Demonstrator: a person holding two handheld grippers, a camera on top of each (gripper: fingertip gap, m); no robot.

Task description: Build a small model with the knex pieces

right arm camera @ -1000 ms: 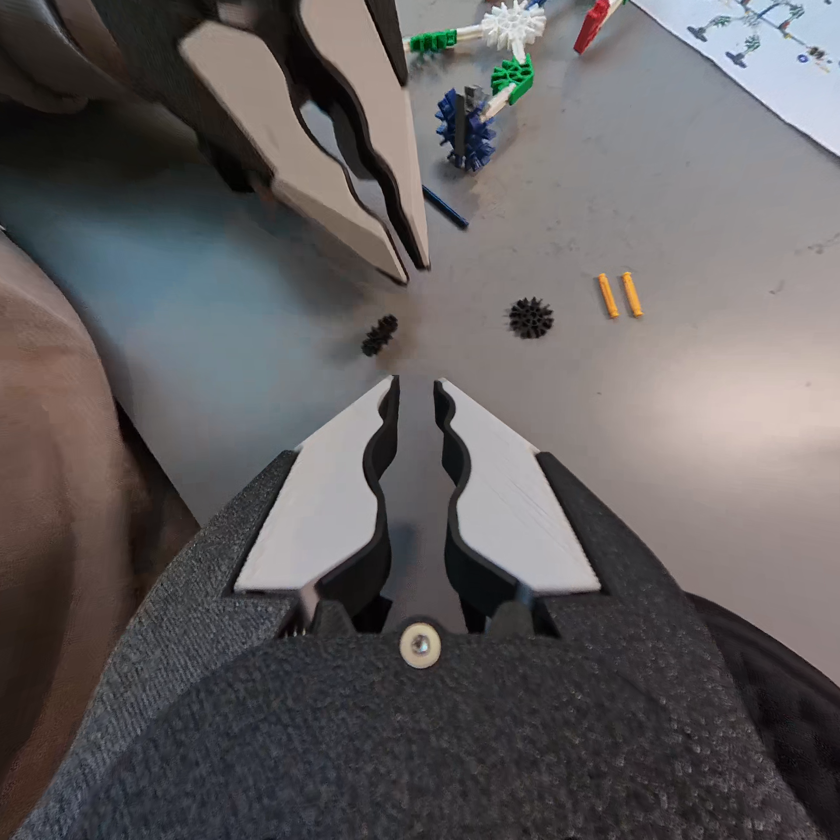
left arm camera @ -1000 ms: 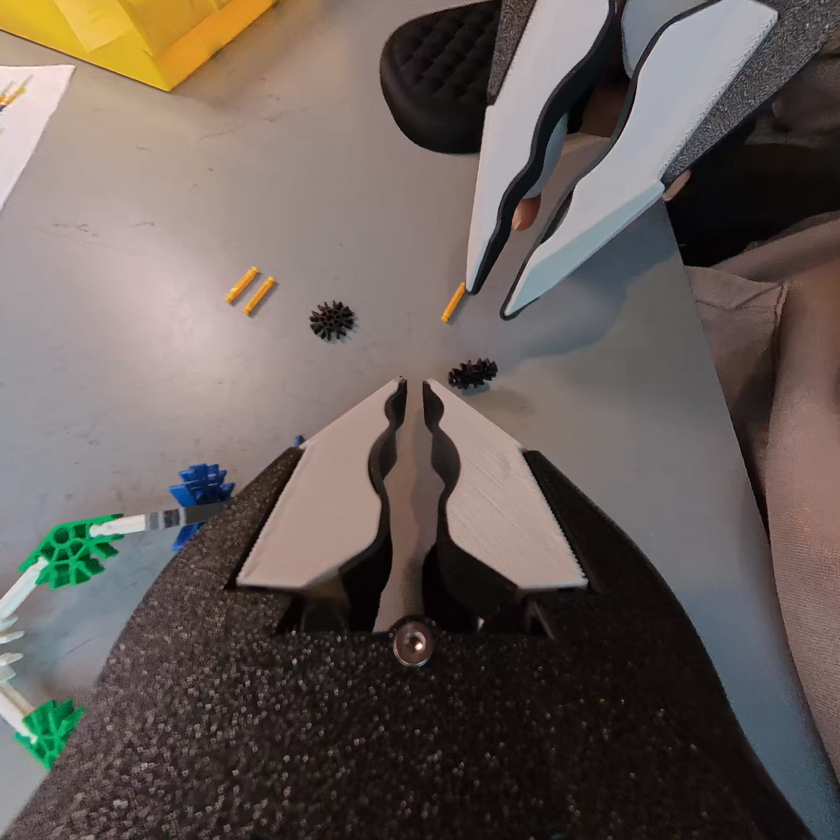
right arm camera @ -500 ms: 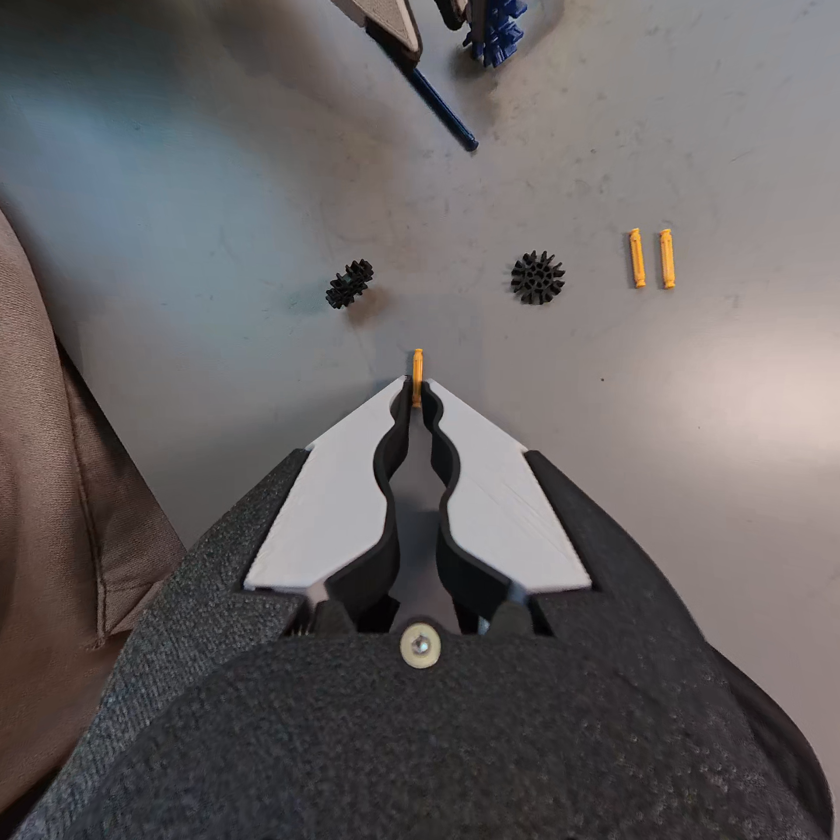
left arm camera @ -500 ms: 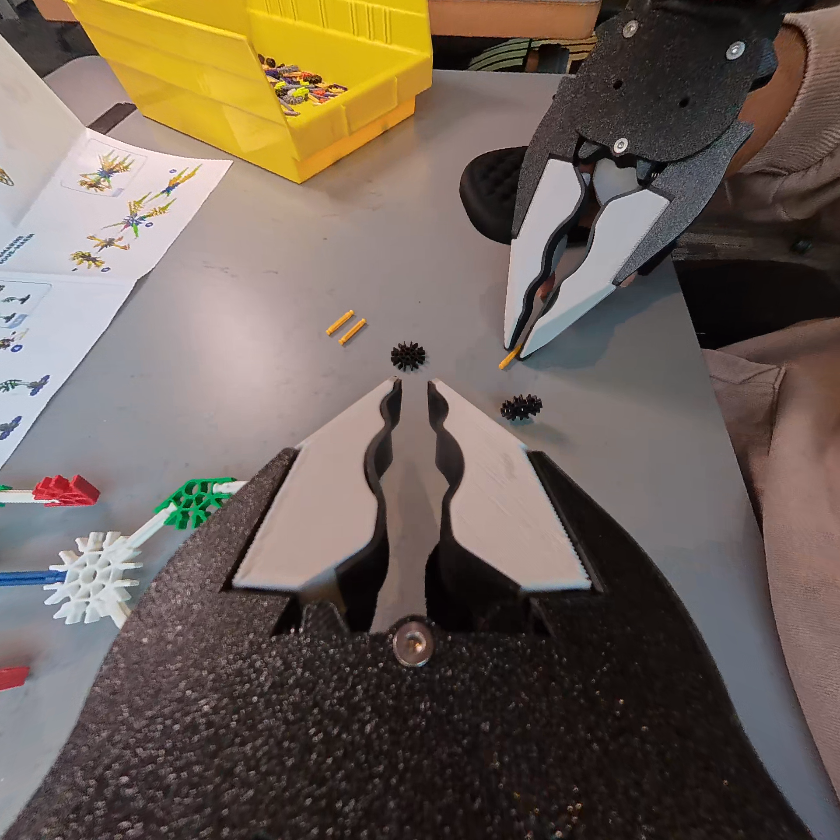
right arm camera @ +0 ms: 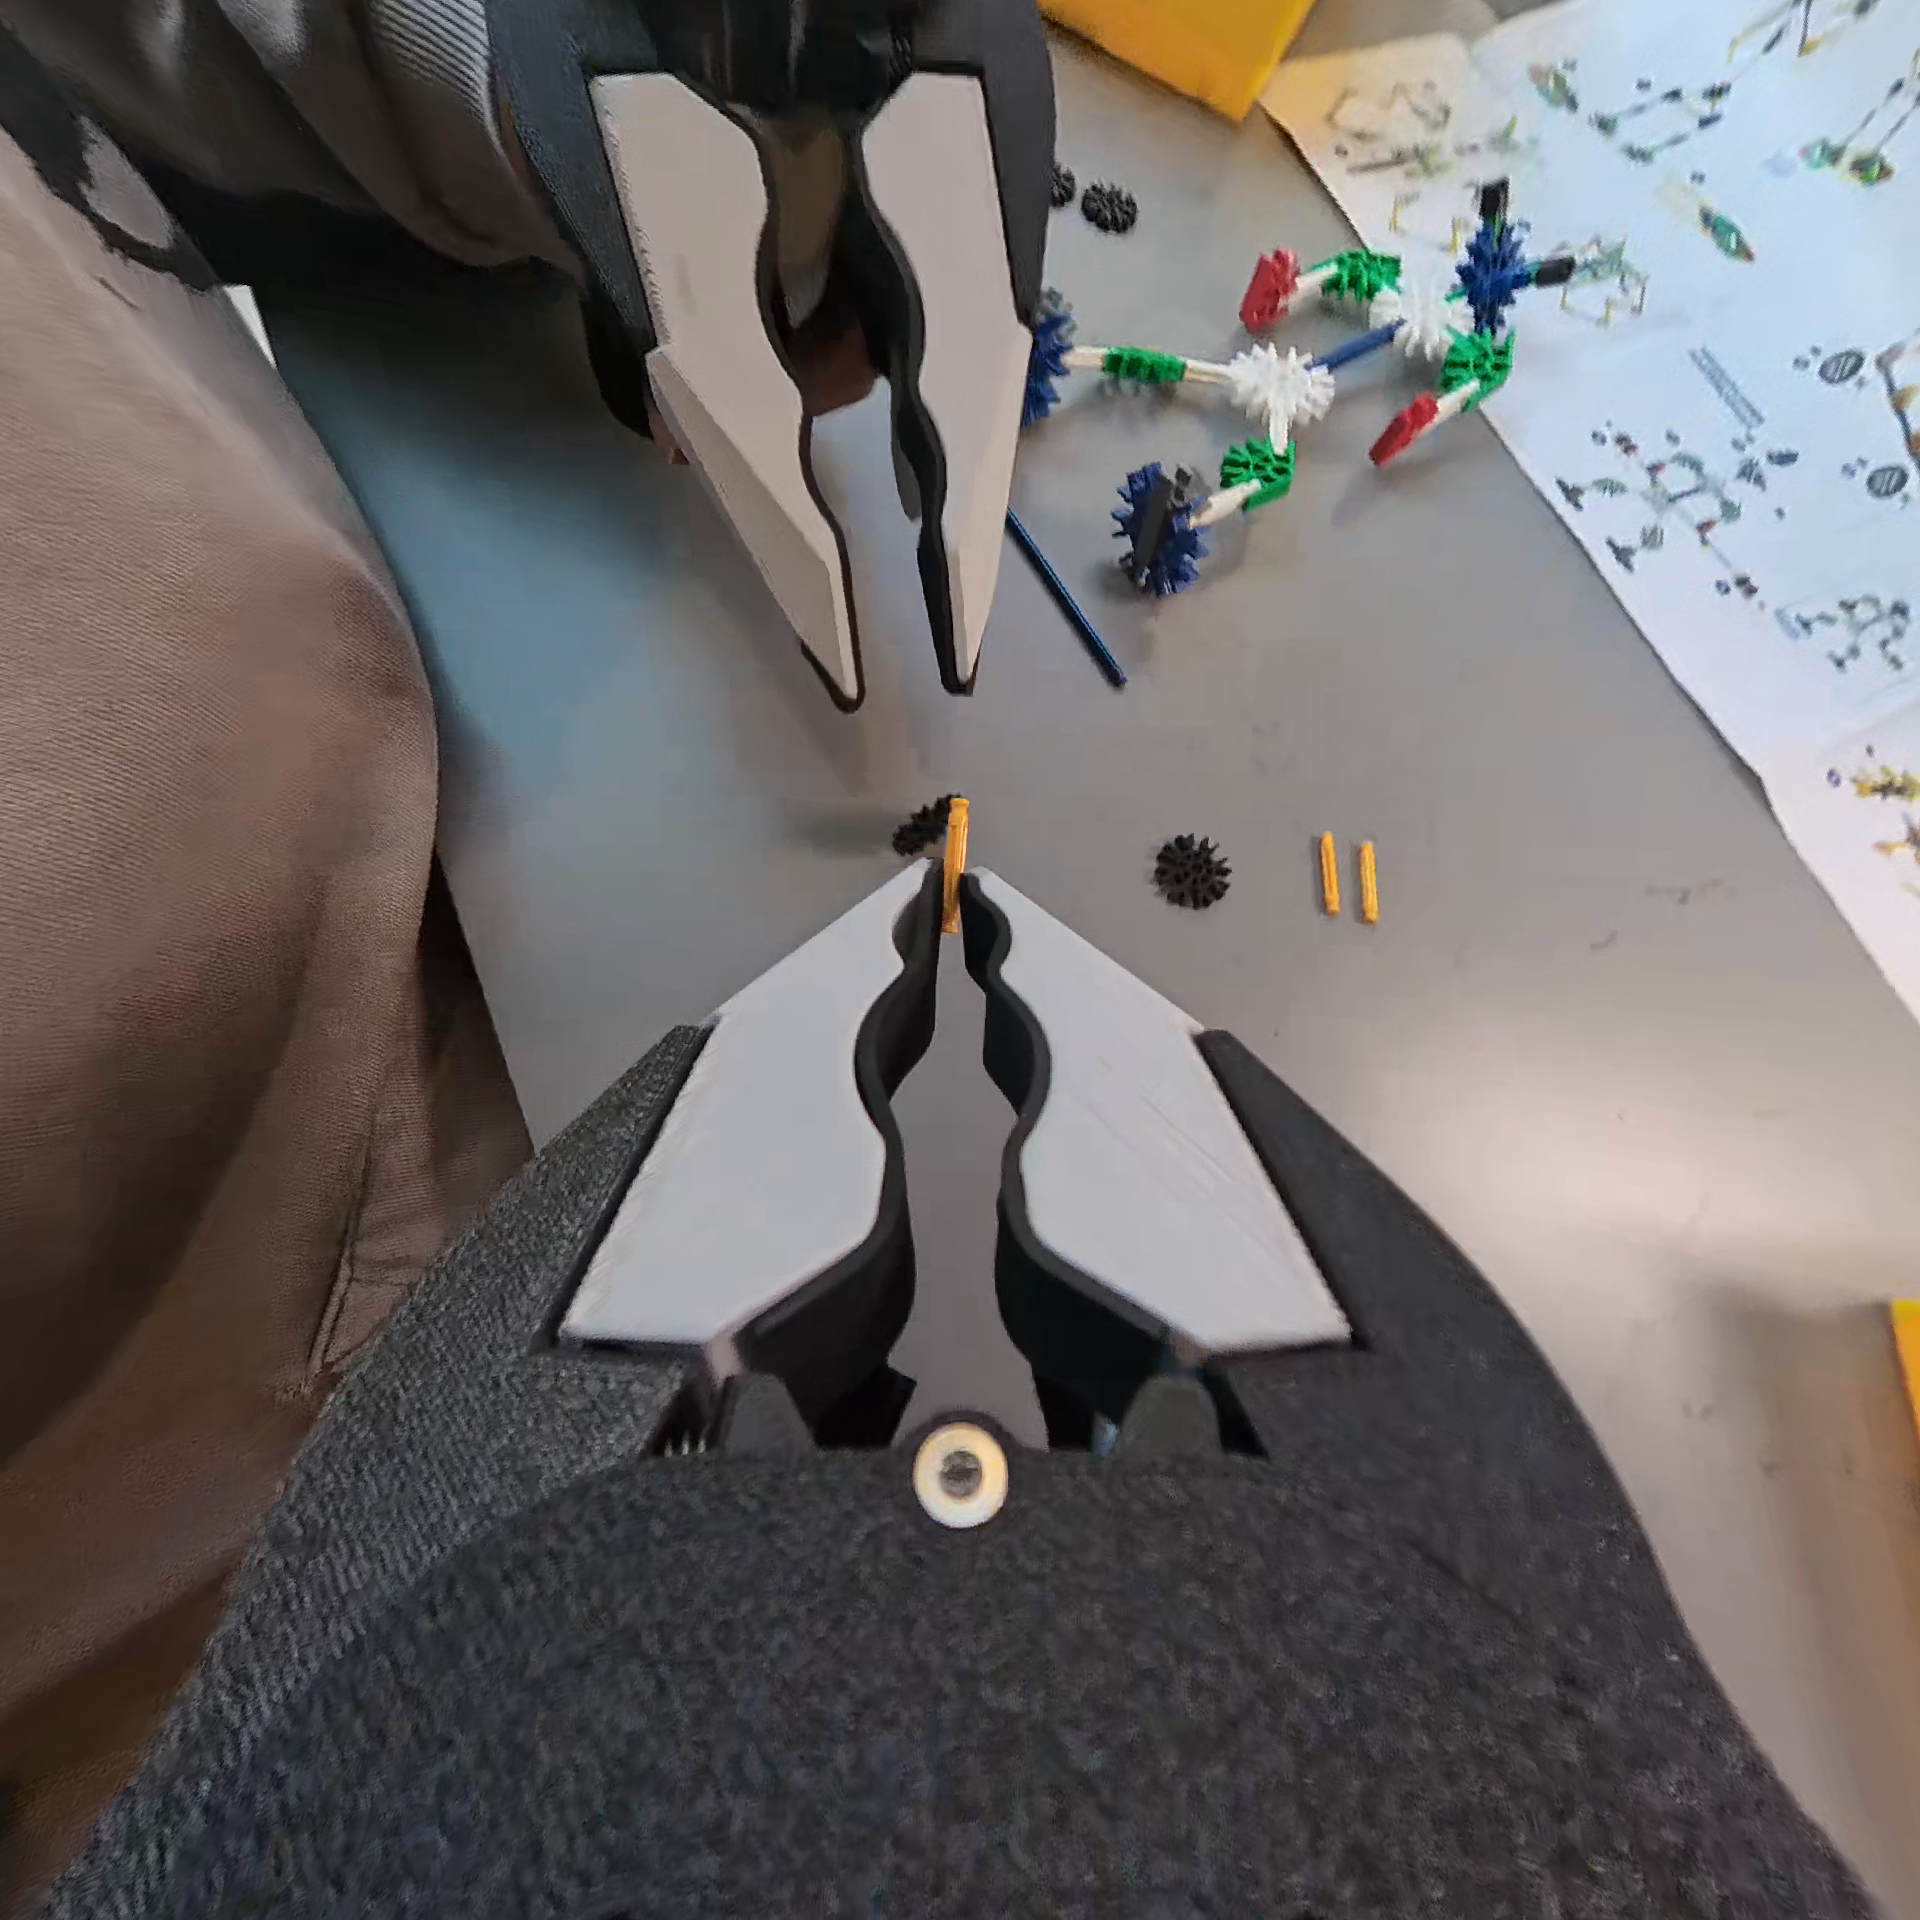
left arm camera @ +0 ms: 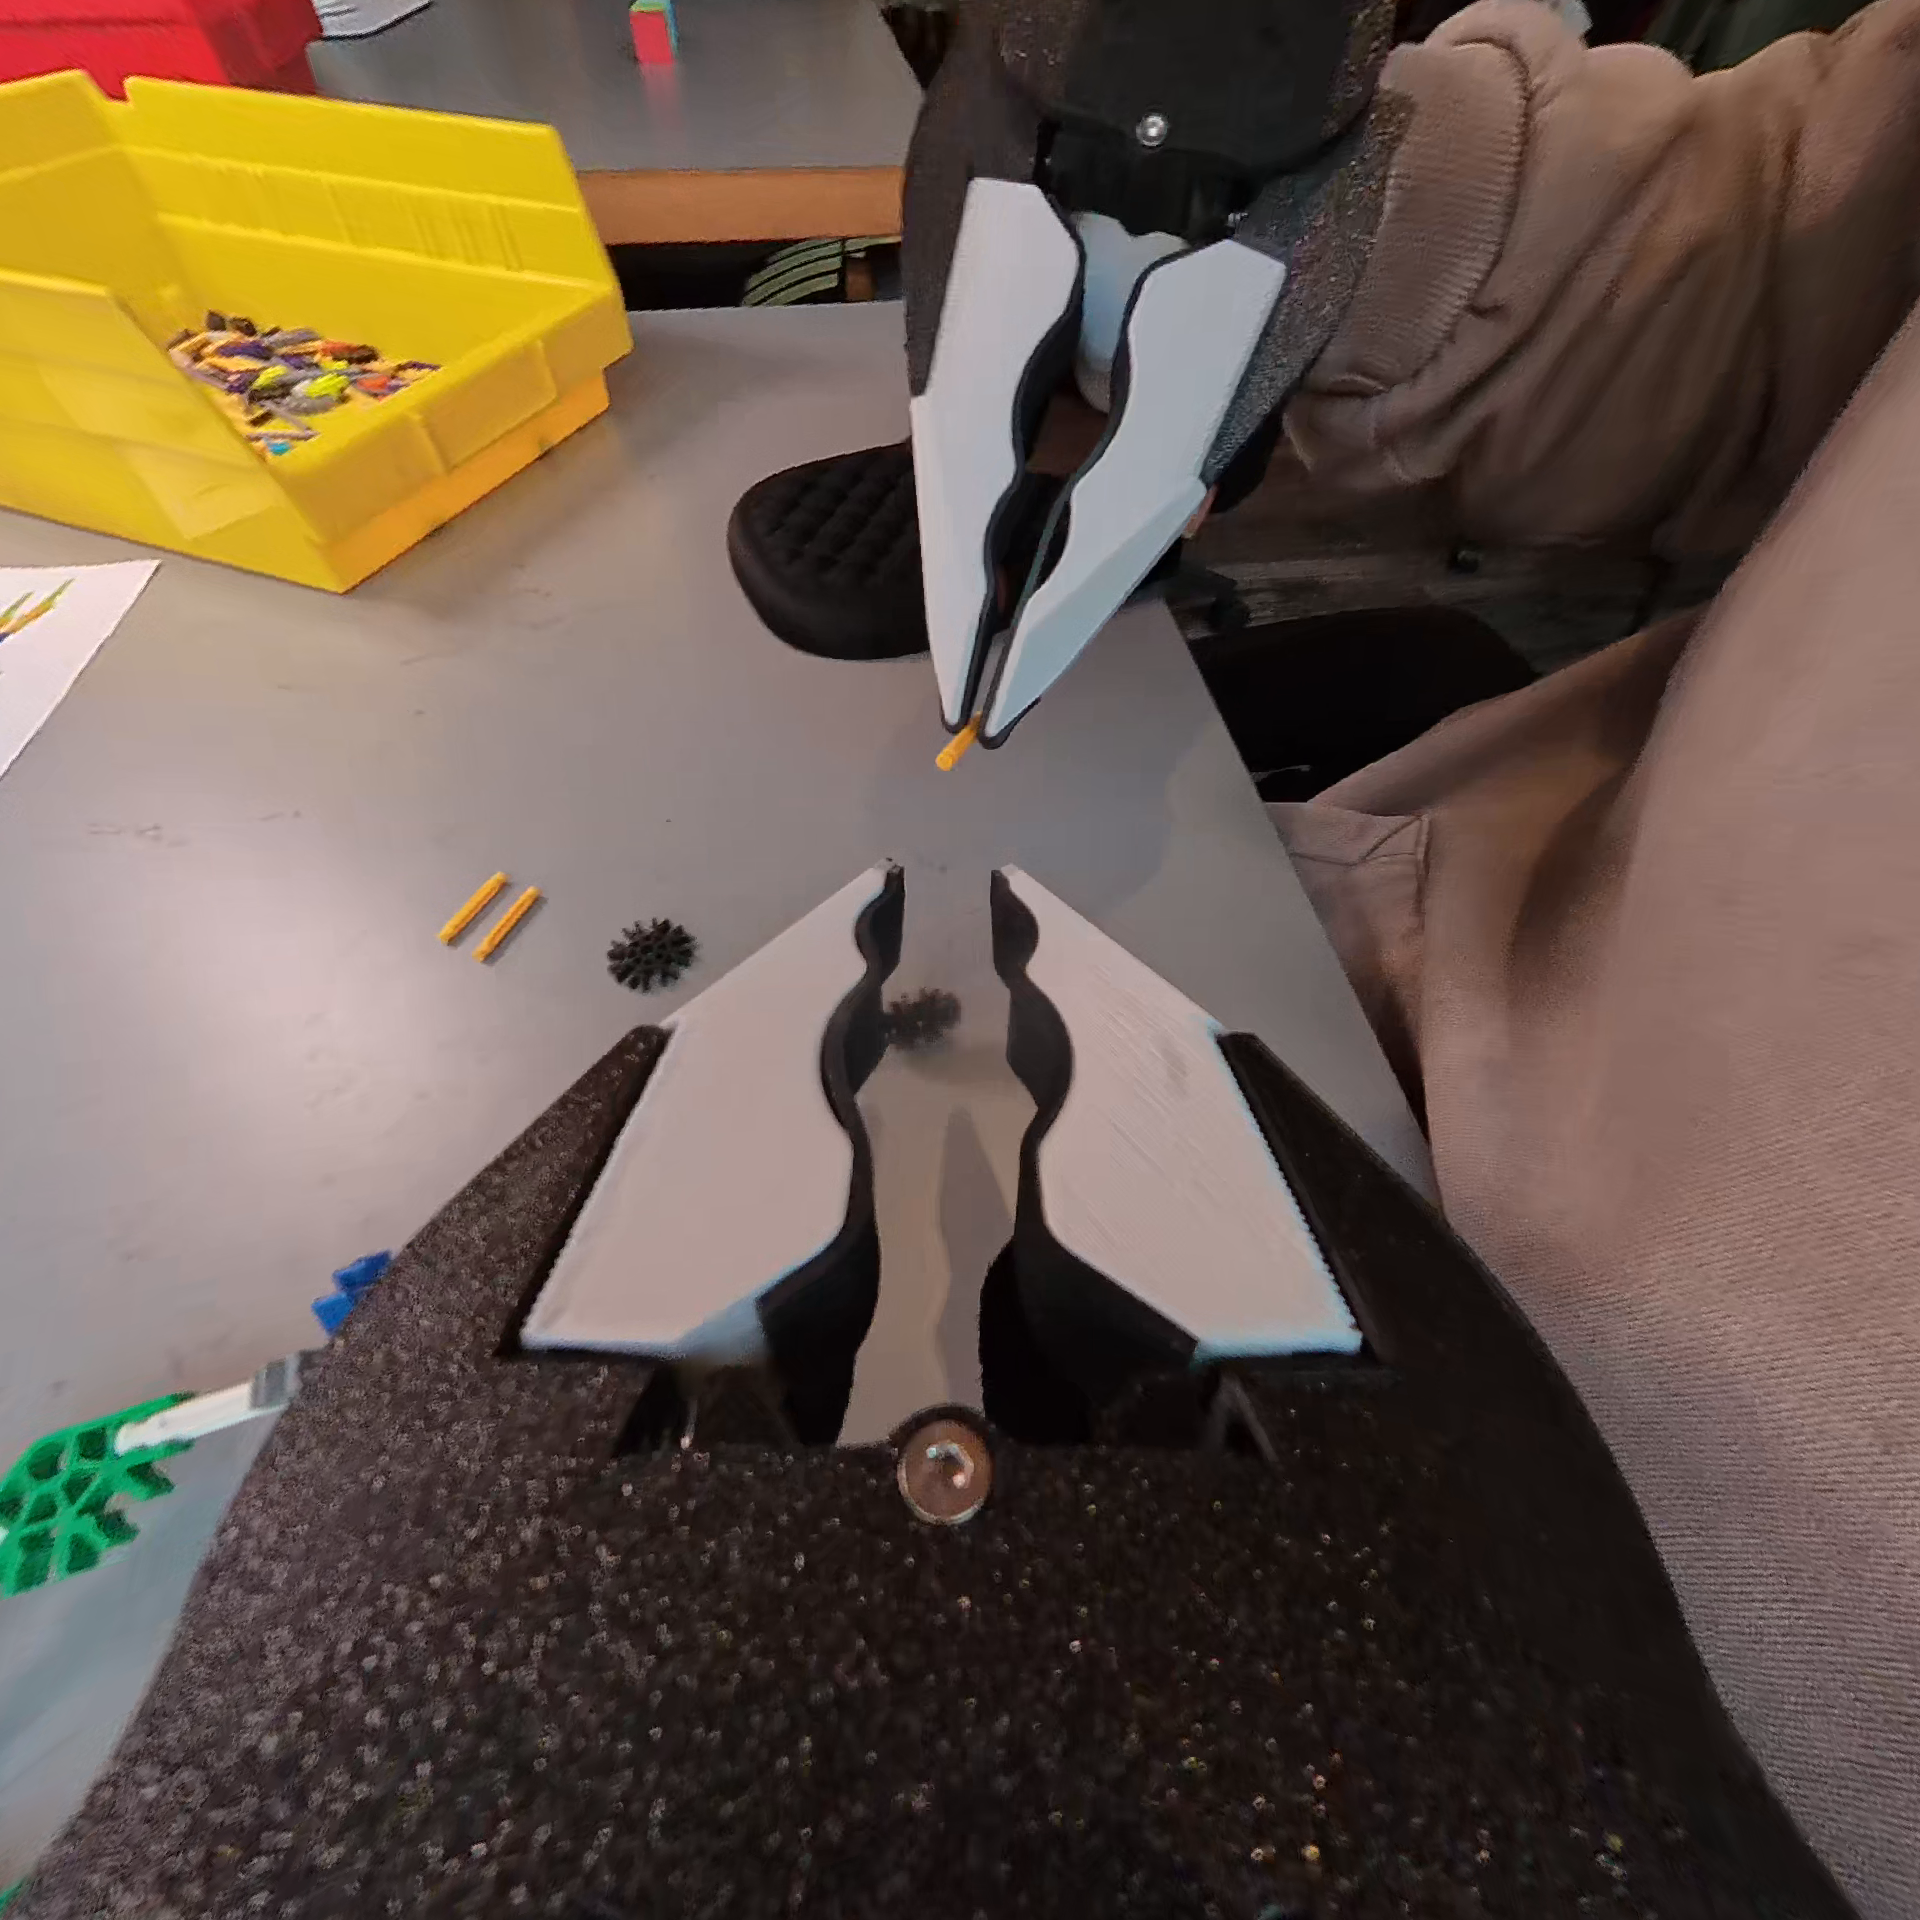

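My right gripper (right arm camera: 948, 883) is shut on a short orange rod (right arm camera: 955, 854) that sticks out past its tips; in the left wrist view the right gripper (left arm camera: 977, 727) holds the rod (left arm camera: 956, 746) lifted above the grey table (left arm camera: 312, 1039). My left gripper (left arm camera: 945, 878) is open and empty, above a small black toothed connector (left arm camera: 923, 1016) seen between its fingers; in the right wrist view the left gripper (right arm camera: 904, 686) hangs over the connector (right arm camera: 923, 826). A second black connector (right arm camera: 1193, 871) and two orange rods (right arm camera: 1348, 877) lie to the side.
A yellow bin (left arm camera: 260, 343) of small parts stands at the back left. A rod-and-connector model (right arm camera: 1288, 384) in green, white, blue and red lies by instruction sheets (right arm camera: 1714, 364). A thin blue rod (right arm camera: 1065, 597) lies nearby. A sleeve (left arm camera: 1610, 727) and a black pad (left arm camera: 831, 551) border the table edge. Tip to tip, the grippers are about 4 cm apart. The rod-and-connector model (right arm camera: 1288, 384) is about 20 cm from my left fingertips.
My right gripper has closed on the orange rod and lifted it off the table. My left gripper has moved over the nearer black connector, still open.
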